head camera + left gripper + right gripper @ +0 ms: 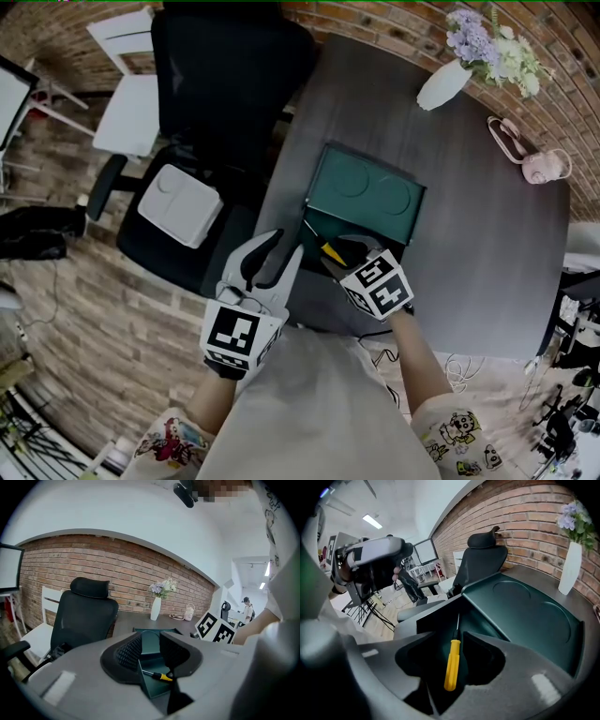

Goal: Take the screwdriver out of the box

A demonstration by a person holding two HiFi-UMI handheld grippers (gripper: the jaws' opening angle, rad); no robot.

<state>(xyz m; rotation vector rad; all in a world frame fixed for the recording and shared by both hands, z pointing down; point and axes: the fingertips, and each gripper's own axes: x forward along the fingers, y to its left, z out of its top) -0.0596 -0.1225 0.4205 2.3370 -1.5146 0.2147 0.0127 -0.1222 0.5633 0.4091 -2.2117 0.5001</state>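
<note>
yellow-handled screwdriver (452, 665) lying inside the open dark green box (525, 616), shaft pointing away from the right hand-held gripper (454, 641). that gripper is released, its jaws apart on either side of the handle, a gap showing on each side. left hand-held gripper (277, 255) released, nothing between its jaws, just beside the box's near left corner. box on the dark bench (487, 244); white vase (443, 84) at the far edge; black office chair (225, 84) at the left.
</note>
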